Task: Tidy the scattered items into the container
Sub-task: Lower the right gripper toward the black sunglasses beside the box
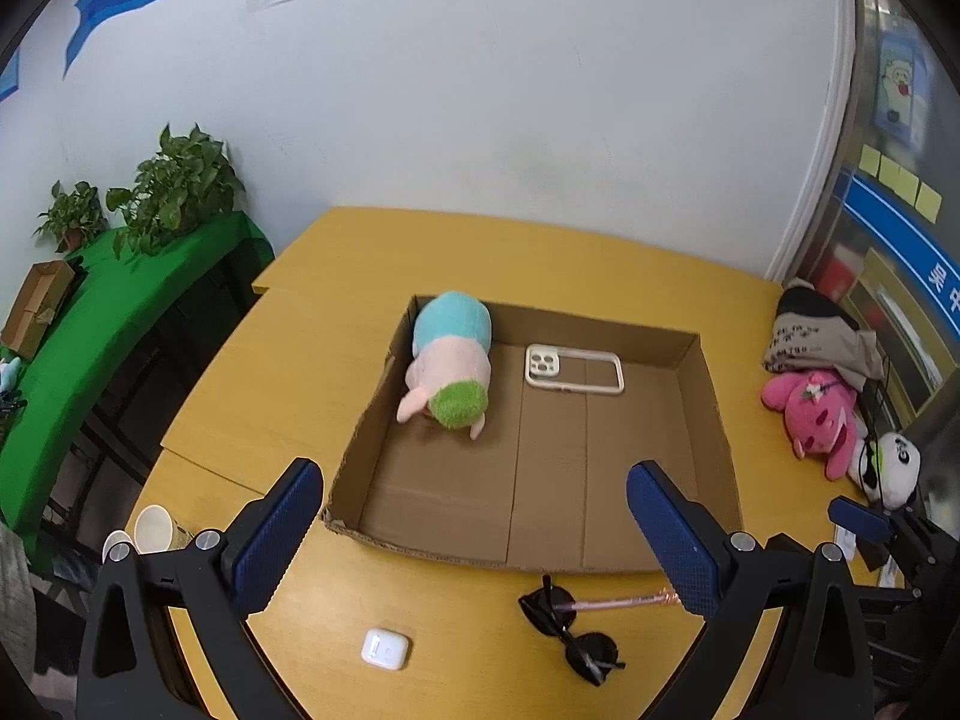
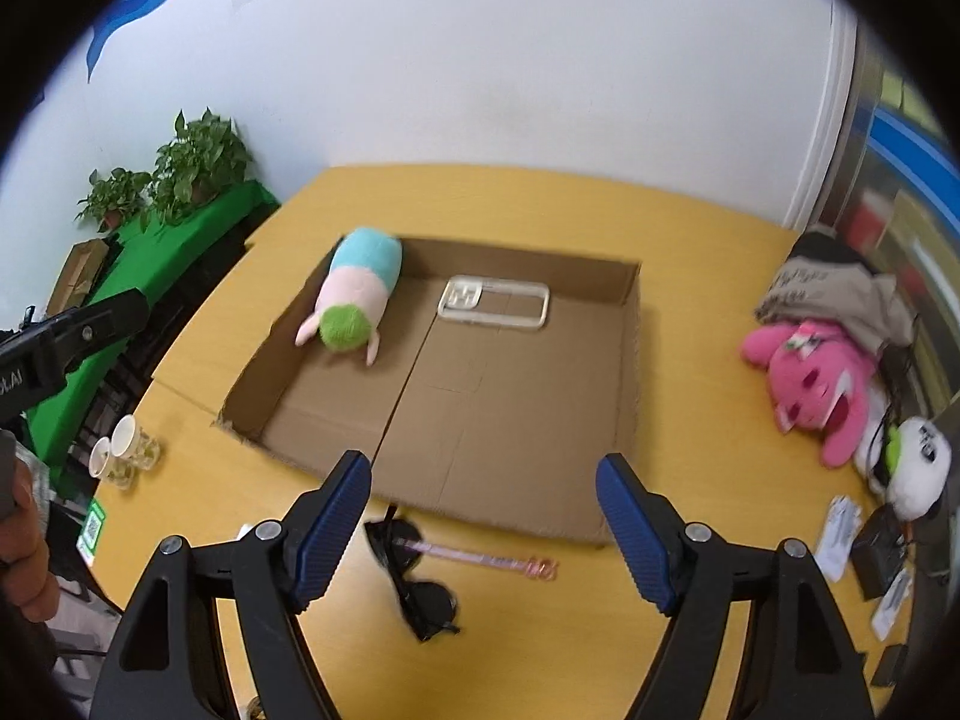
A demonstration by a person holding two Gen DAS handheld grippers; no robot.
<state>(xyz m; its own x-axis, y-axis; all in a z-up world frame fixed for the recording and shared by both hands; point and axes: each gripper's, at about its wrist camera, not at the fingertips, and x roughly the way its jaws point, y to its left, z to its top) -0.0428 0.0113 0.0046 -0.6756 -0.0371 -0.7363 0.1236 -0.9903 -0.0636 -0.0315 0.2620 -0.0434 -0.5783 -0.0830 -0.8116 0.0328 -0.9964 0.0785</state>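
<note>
A shallow cardboard box (image 1: 714,420) (image 2: 627,360) lies on the yellow table. Inside it are a blue-pink-green plush toy (image 1: 450,360) (image 2: 357,294) and a white phone case (image 1: 573,369) (image 2: 495,300). On the table in front of the box lie black sunglasses (image 1: 570,630) (image 2: 414,582), a pink pen (image 1: 618,602) (image 2: 486,558) and a white earbud case (image 1: 385,648). My left gripper (image 1: 474,534) is open and empty above the near table edge. My right gripper (image 2: 483,522) is open and empty above the sunglasses and pen.
A pink plush (image 1: 816,414) (image 2: 810,384), a panda plush (image 1: 894,468) (image 2: 918,468) and a folded cloth (image 1: 822,336) sit at the table's right side. Paper cups (image 1: 150,531) (image 2: 123,450) stand at the left edge. A green-covered shelf with plants (image 1: 174,192) is at the left.
</note>
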